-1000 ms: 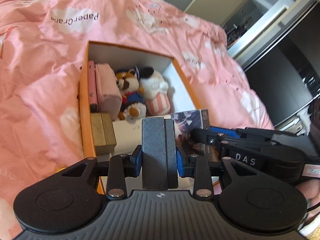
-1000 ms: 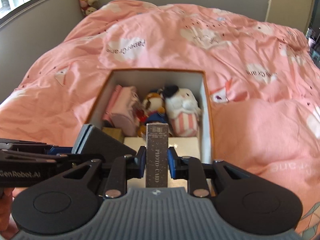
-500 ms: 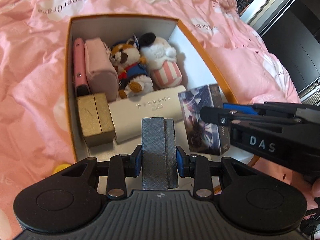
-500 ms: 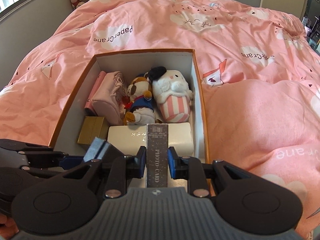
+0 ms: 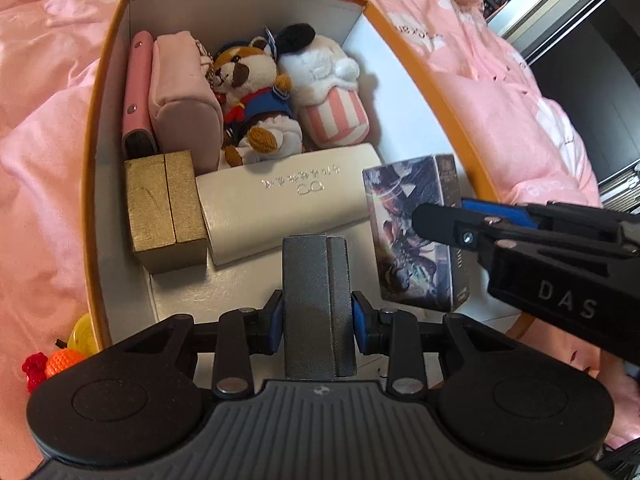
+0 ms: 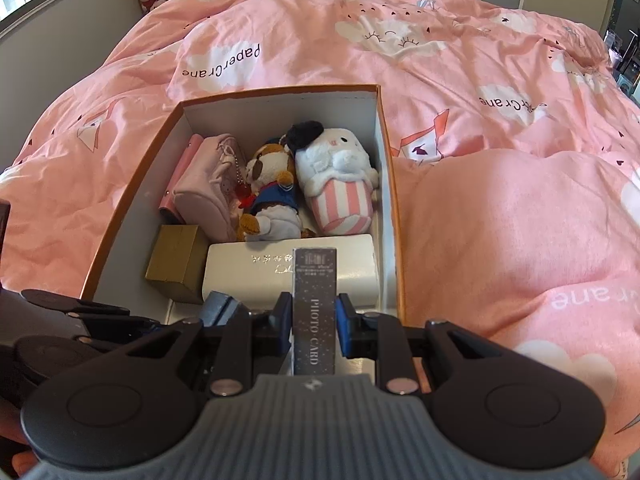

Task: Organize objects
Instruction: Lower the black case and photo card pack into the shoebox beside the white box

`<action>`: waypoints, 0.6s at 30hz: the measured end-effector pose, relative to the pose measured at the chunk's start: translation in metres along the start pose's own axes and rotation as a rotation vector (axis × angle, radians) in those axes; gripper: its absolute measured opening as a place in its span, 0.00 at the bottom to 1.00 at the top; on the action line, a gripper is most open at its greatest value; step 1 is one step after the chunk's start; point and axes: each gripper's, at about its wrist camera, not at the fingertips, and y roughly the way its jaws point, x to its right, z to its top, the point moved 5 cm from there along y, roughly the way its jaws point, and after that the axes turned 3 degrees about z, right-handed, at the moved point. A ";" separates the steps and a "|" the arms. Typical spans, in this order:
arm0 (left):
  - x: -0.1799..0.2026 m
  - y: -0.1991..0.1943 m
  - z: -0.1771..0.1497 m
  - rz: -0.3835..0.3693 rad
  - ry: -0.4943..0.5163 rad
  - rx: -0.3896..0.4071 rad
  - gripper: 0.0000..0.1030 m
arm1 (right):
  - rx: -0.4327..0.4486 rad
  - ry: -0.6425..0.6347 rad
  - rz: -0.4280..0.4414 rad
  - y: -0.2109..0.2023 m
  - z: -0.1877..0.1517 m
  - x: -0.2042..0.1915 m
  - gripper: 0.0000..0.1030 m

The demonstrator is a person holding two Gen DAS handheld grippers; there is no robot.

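An orange box point(image 5: 93, 128) point(image 6: 390, 184) lies open on the pink bed. My left gripper point(image 5: 318, 320) is shut on a dark grey textured case point(image 5: 316, 288), held over the box's near end. My right gripper point(image 6: 314, 324) is shut on a dark photo card box point(image 6: 314, 300) point(image 5: 408, 232), held upright over the box's near right corner. Inside lie a white case point(image 5: 280, 204), a gold box point(image 5: 164, 208), a pink pouch point(image 5: 184, 96), a pink wallet point(image 5: 138, 92), a dog plush point(image 5: 256, 96) and a white plush point(image 5: 328, 92).
The pink duvet point(image 6: 500, 208) bulges right of the box. Small orange, red and yellow toys point(image 5: 60, 356) lie outside the box's near left corner. A dark cabinet point(image 5: 592, 56) stands to the right of the bed.
Both grippers have moved forward and down over the box with their loads. The box contents now look larger and closer in both views.
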 end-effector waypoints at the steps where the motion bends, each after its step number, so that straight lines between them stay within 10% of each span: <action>1: 0.000 0.001 0.000 0.002 -0.001 -0.001 0.38 | -0.001 -0.001 0.001 0.000 0.000 0.000 0.23; 18: 0.005 -0.039 -0.006 0.083 0.199 0.118 0.51 | -0.028 0.004 0.032 0.004 -0.006 -0.004 0.23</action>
